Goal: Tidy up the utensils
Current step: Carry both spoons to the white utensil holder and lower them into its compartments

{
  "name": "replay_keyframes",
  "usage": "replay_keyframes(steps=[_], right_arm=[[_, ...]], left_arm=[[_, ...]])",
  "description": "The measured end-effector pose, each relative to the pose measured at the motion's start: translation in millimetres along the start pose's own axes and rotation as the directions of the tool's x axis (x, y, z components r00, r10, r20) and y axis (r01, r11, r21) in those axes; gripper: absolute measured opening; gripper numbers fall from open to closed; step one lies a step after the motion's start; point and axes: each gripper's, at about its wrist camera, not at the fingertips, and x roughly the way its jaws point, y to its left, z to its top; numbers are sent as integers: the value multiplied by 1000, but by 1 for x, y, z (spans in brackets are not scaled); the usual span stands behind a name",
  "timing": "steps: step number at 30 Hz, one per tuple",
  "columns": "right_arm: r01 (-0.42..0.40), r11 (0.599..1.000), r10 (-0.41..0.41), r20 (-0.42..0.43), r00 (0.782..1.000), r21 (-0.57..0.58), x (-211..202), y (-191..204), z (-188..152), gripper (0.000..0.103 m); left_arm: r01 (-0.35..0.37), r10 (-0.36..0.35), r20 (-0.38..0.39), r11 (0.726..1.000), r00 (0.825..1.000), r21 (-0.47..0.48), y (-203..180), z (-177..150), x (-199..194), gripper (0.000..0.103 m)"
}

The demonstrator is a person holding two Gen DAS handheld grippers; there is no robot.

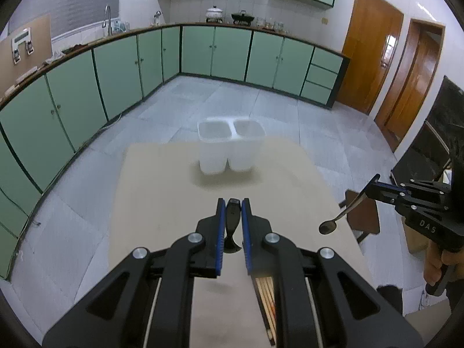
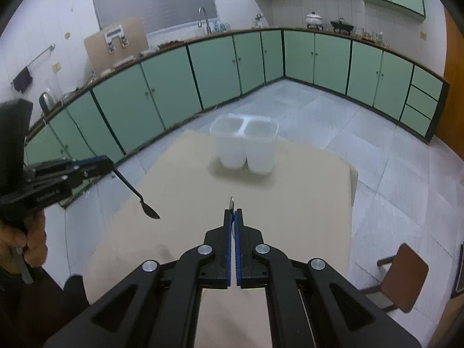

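The left claw (image 1: 233,203) is closed on the handle of a black spoon (image 1: 233,223), held between its blue-lined fingers (image 1: 221,226); in the right wrist view the same spoon (image 2: 136,195) slants down from that claw (image 2: 108,165), its bowl low and above the near left part of the beige tabletop (image 2: 304,203). The right claw (image 2: 233,213) is nearly shut on a slim metal spoon (image 2: 231,203), whose handle tip pokes up just past the fingertips. From the left wrist view that spoon (image 1: 343,213) hangs from the right claw (image 1: 374,184) with its dark round bowl at the bottom, over the right edge of the tabletop (image 1: 162,191). Both spoons are off the surface.

A translucent white plastic twin-compartment holder (image 1: 231,146) stands upright on the far middle of the tabletop, well apart from both claws; in the right wrist view the holder (image 2: 246,148) shows two side-by-side wells, and nothing can be made out inside them. A bundle of pale wooden chopsticks (image 1: 265,295) lies on the near tabletop, partly hidden under the left claw's right finger.

A brown wooden chair seat (image 2: 404,278) stands on the floor to the right of the tabletop. Green cabinet doors (image 1: 116,69) line the far walls.
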Motion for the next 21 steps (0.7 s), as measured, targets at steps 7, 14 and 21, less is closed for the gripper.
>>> replay_keyframes(steps=[7,14,21], right_arm=[[-15,1000,15,47,999,6,9,-8,61,2],[-17,999,14,64,998,40,41,-19,117,2],[-13,997,8,64,998,82,87,-37,159,2]], left_arm=[[-8,8,40,1000,999,3,2,51,18,10],[-20,21,68,1000,997,-21,9,103,51,10],[-27,31,82,998,996,-51,20,141,97,10]])
